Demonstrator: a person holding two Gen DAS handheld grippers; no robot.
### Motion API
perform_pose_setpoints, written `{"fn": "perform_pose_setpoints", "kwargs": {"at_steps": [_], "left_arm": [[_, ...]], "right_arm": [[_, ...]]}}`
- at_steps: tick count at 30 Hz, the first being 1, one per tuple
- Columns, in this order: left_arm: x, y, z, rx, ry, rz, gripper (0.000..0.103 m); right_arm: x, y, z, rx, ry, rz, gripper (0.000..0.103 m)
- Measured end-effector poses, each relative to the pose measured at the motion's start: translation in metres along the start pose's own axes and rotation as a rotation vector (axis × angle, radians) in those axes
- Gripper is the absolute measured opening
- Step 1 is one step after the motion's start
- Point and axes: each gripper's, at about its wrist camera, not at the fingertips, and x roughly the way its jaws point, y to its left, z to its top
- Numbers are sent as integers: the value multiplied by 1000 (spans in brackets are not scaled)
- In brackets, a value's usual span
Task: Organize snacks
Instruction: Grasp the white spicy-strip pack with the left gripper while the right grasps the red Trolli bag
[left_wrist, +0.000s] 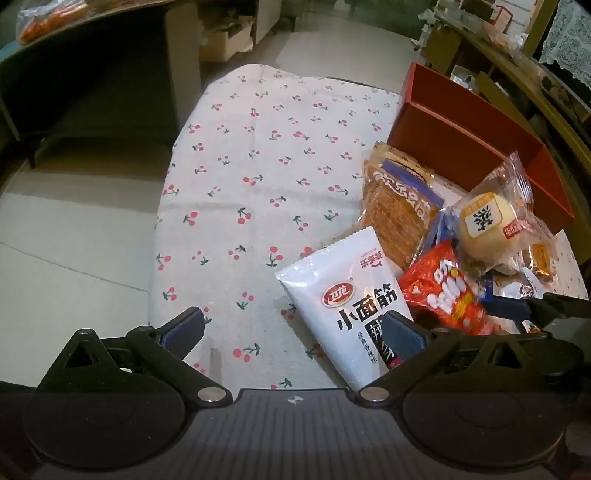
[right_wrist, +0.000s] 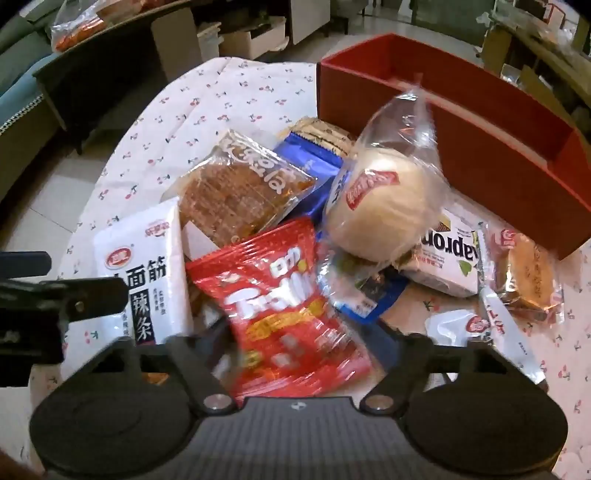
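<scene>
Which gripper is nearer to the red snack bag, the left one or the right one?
Right. The right gripper has the red snack bag between its fingers. The left gripper stands open beside it, over the white spicy-strip packet, with the red bag outside its right finger.

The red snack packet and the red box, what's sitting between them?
In the right wrist view, a round bun in a clear wrapper sits between the red snack packet and the red box.
</scene>
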Motion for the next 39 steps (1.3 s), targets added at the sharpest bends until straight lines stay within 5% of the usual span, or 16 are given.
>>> {"fn": "perform_pose_setpoints", "kwargs": {"at_steps": [3,15,21,26,32,39], "left_arm": [[1,-1,-1,-3,7,-4,103],[23,-25,-4,-90,101,-57,103],[34,-54,0,-29,79,-20,102],[30,-69,-5,81,77,34,87],[23,-72,-9,138,80,-9,64],[21,-74,-16,199,86,-36,58]], "right_arm": [[-13,-4,-11,35,11,46,78],[-54,-37,-54,125,-4,4,74],[-56,-41,-57,138,-15,-1,74],[-54,-49,-59,176,-11,-25,74],[-54,-54,-62,200,-12,-39,74],[-51,-48,-59,177,-12,-50,74]]}}
